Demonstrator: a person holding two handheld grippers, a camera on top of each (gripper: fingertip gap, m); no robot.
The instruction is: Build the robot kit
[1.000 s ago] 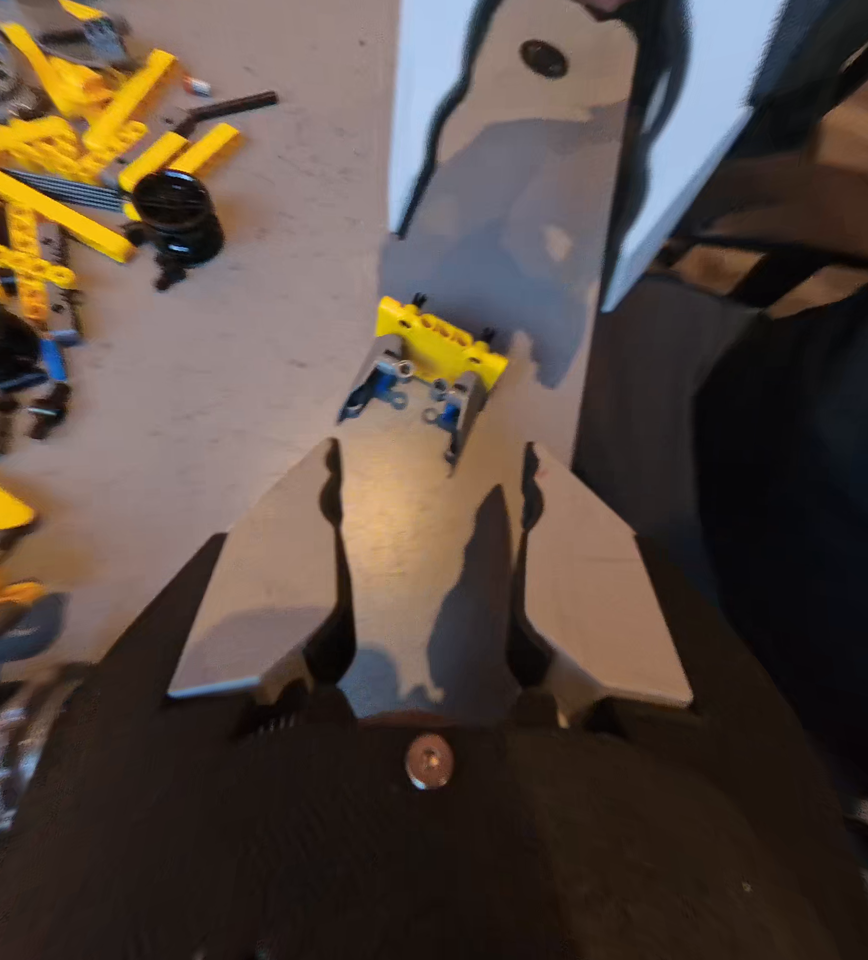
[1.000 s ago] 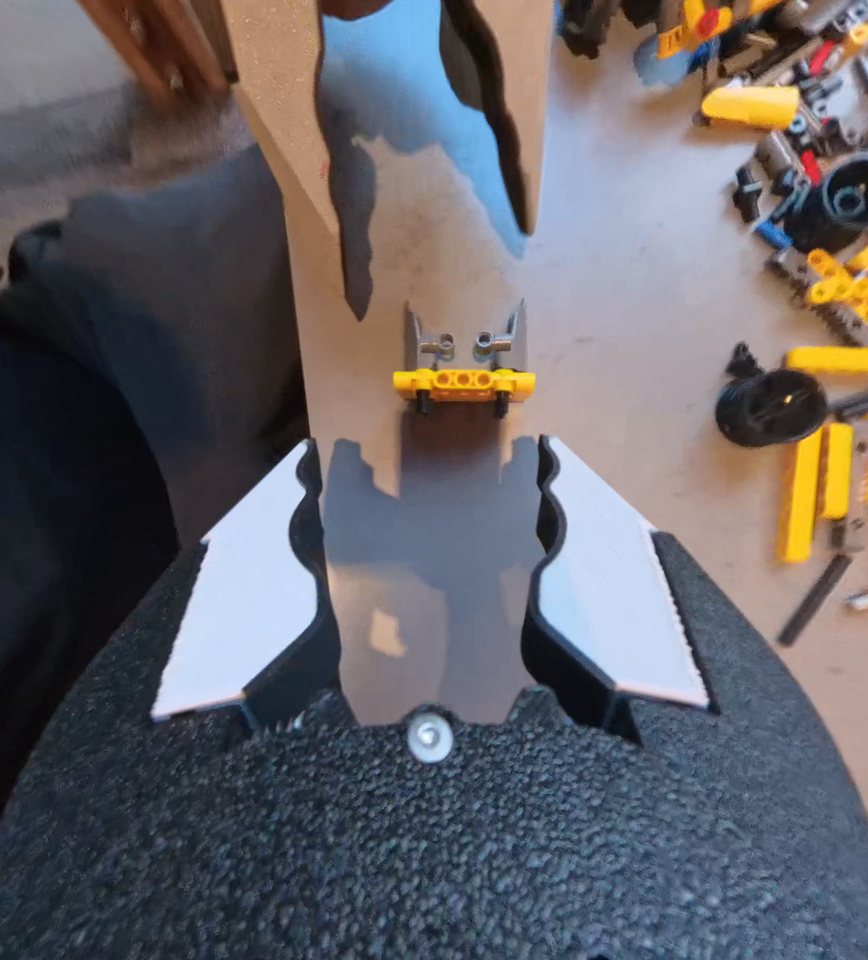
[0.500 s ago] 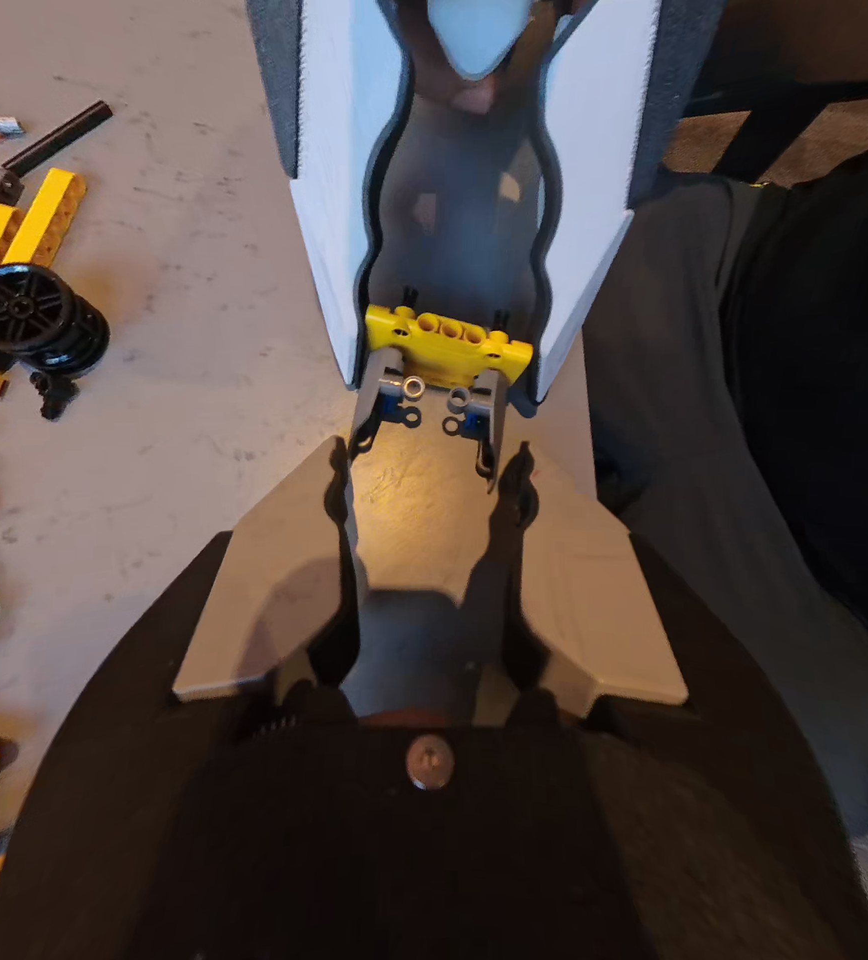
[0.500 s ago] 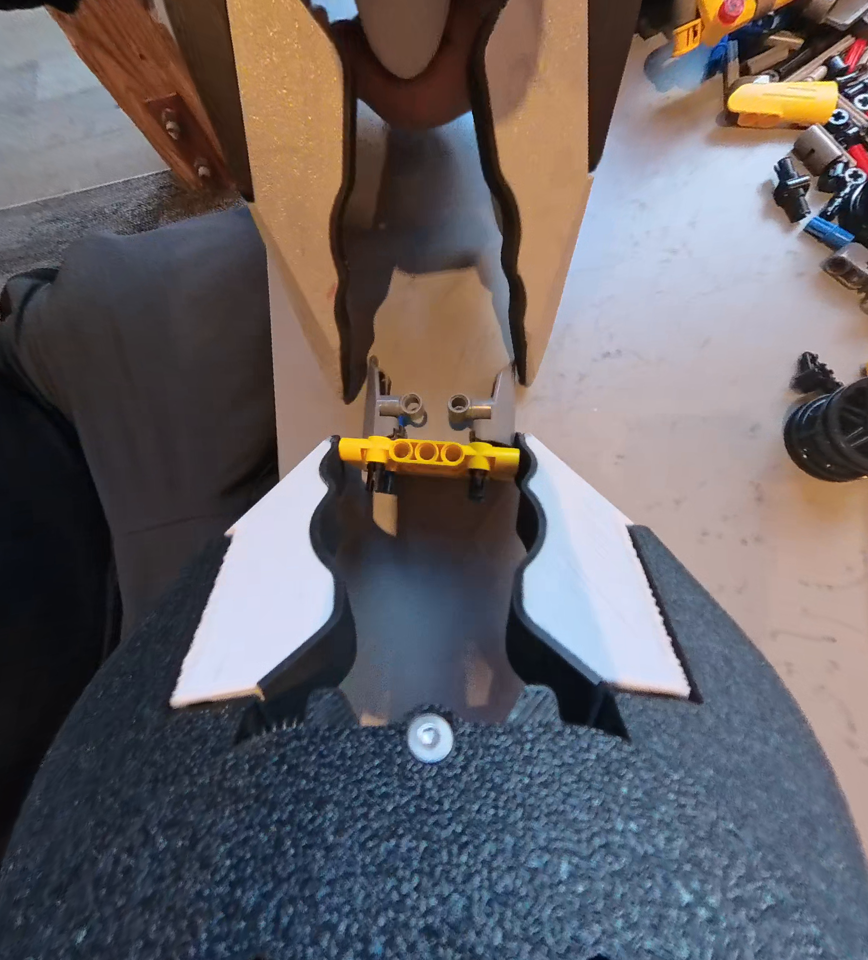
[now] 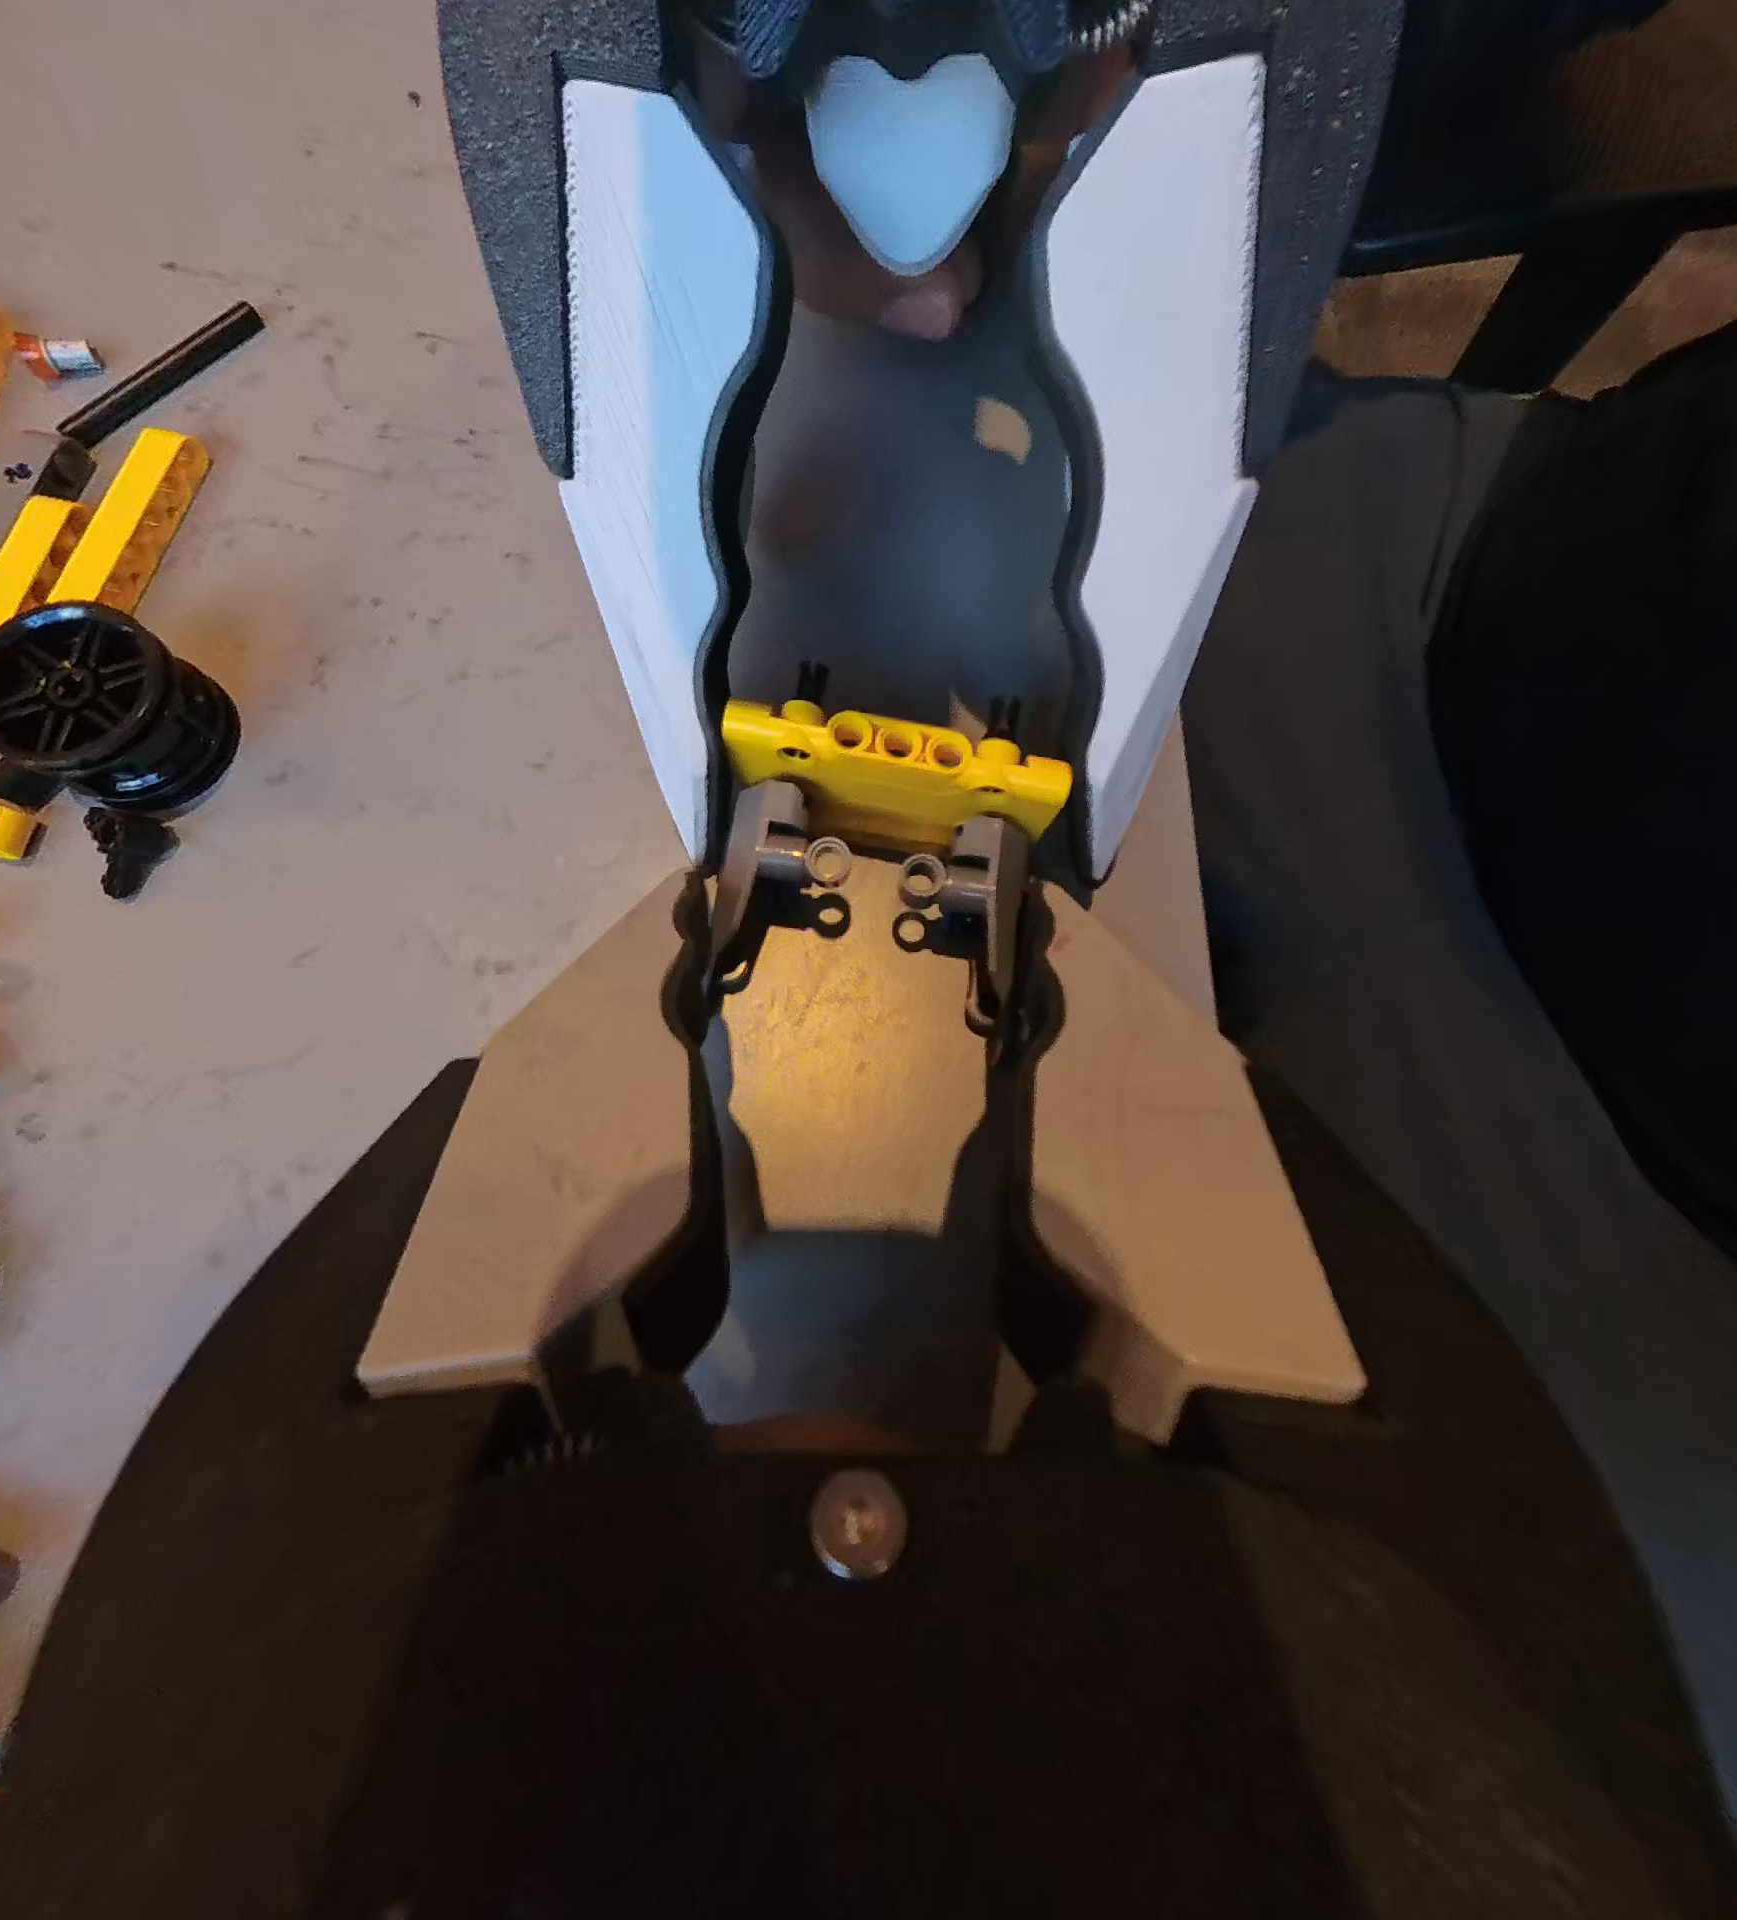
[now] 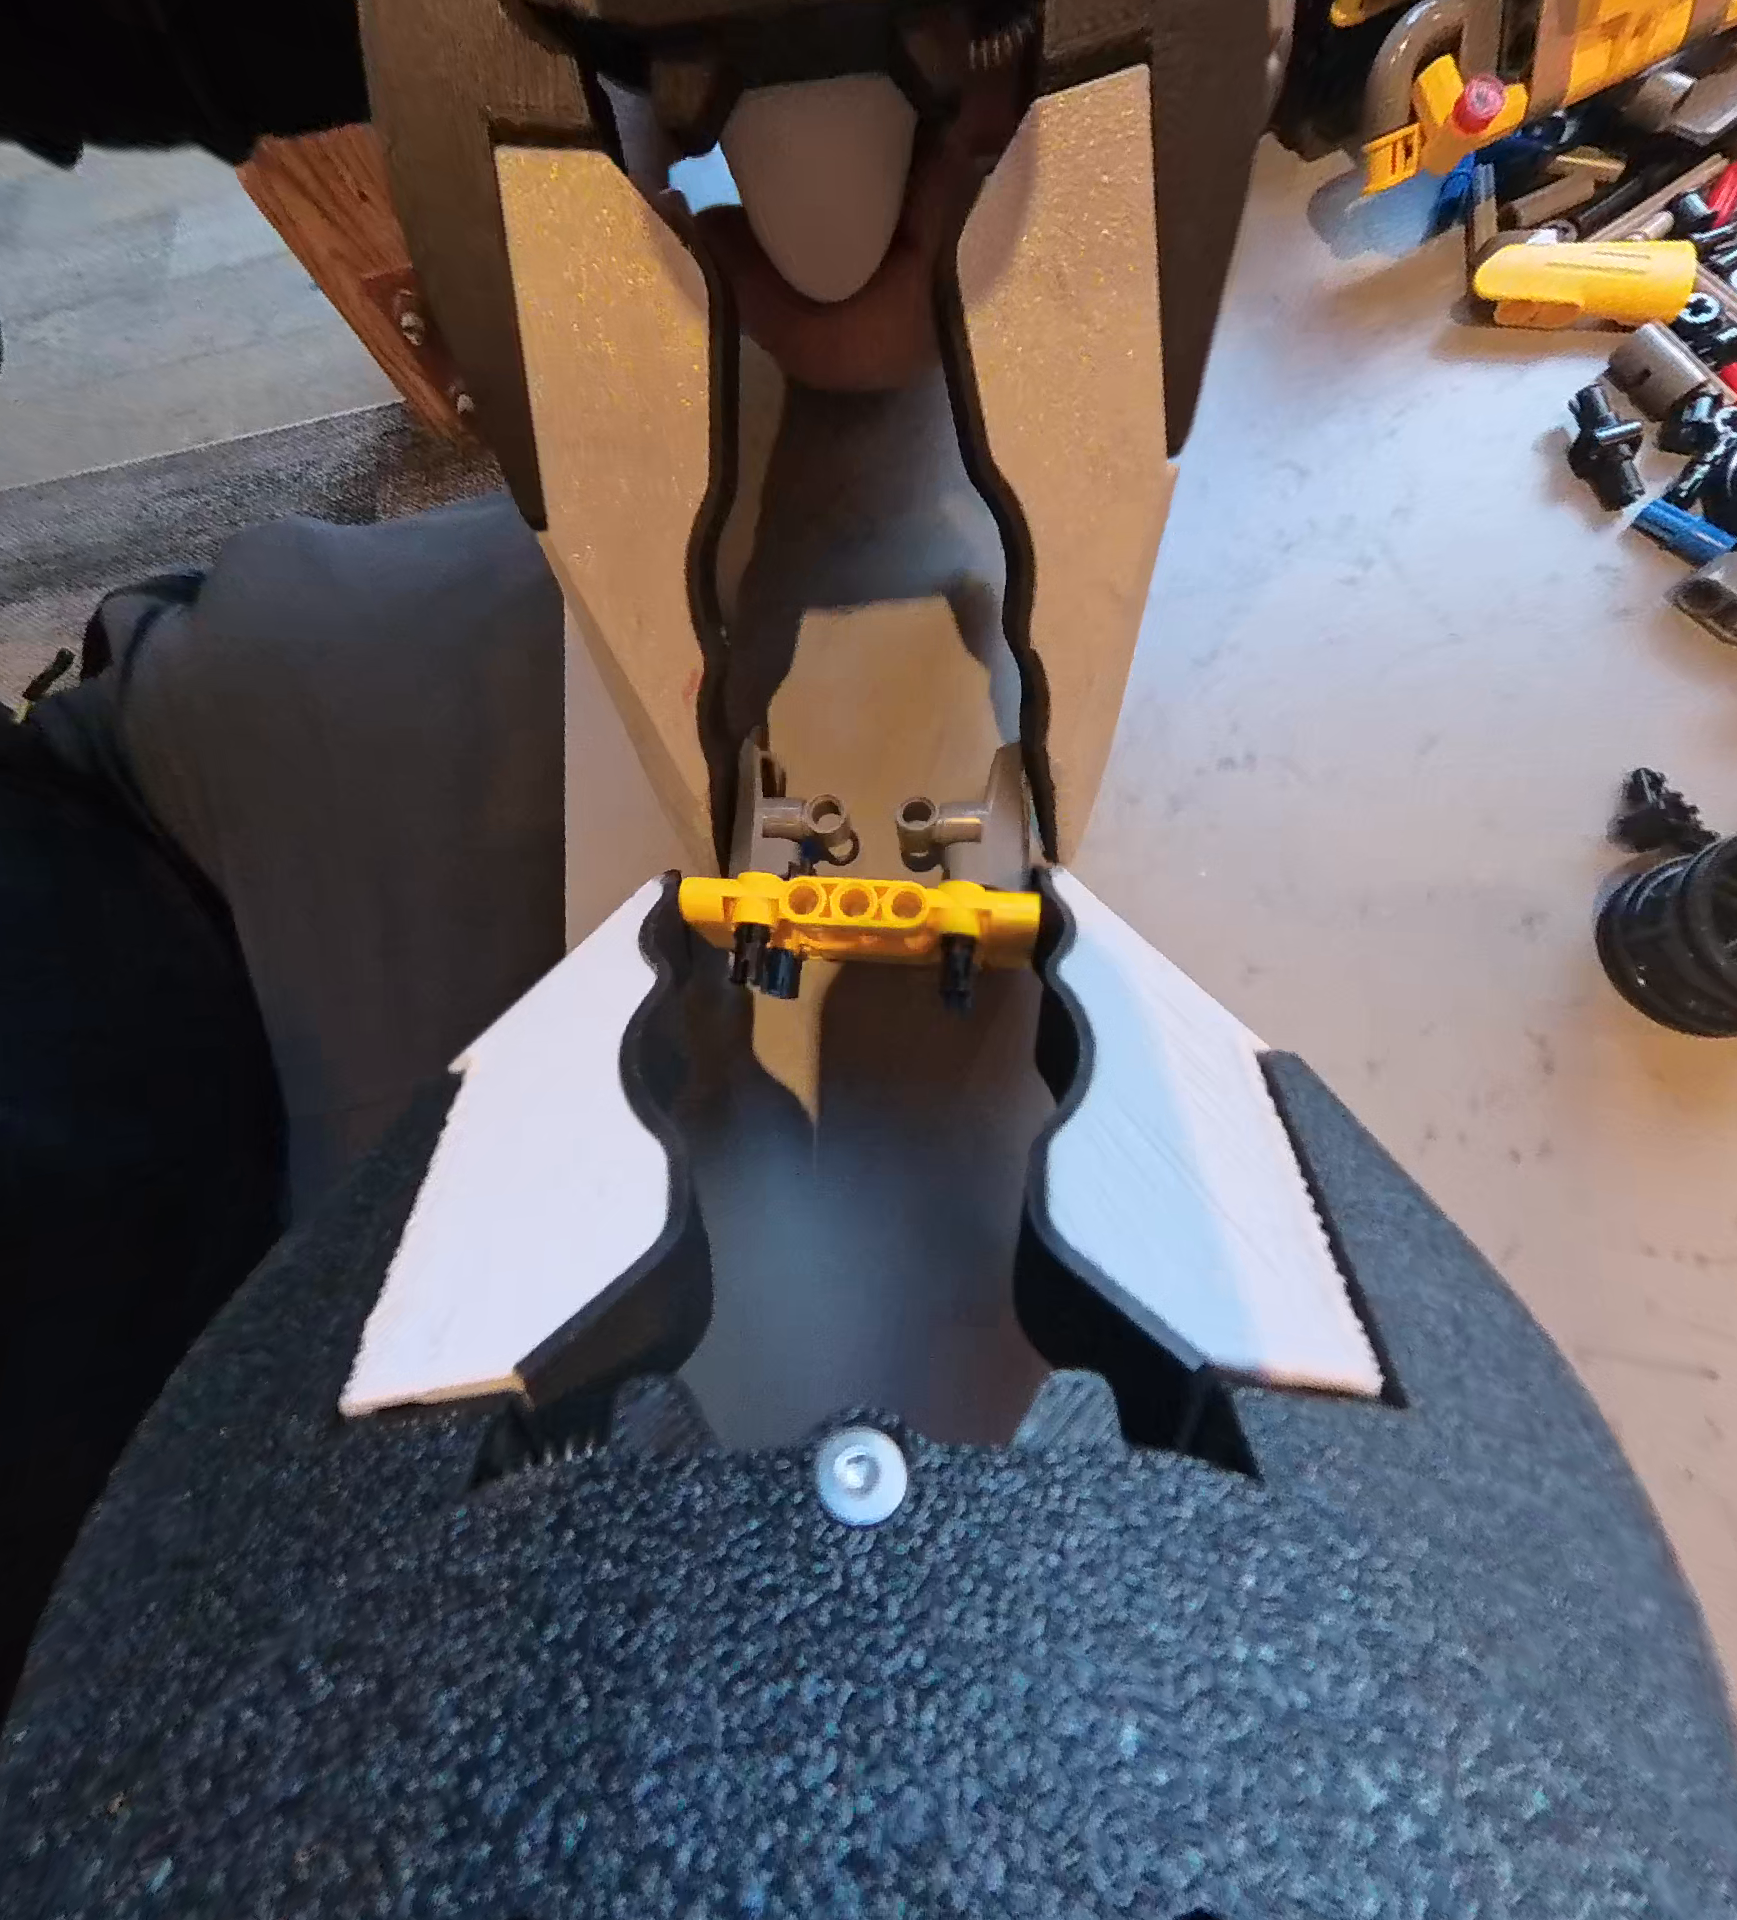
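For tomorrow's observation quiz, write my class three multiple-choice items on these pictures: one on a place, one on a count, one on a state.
1. Where is the black wheel?
A. On the table, well aside from the yellow beam
B. Between the fingers
C. Atop the yellow beam

2. How many large round holes run along the yellow beam's middle?
A. One
B. Three
C. Six

3. How do the right gripper jaws stand?
A. Pressed together
B. Apart, the beam between their tips
C. Out of view

Answers:
1 A: it lies on the table off to one side.
2 B: three holes sit side by side.
3 B: a fingertip flanks each beam end.
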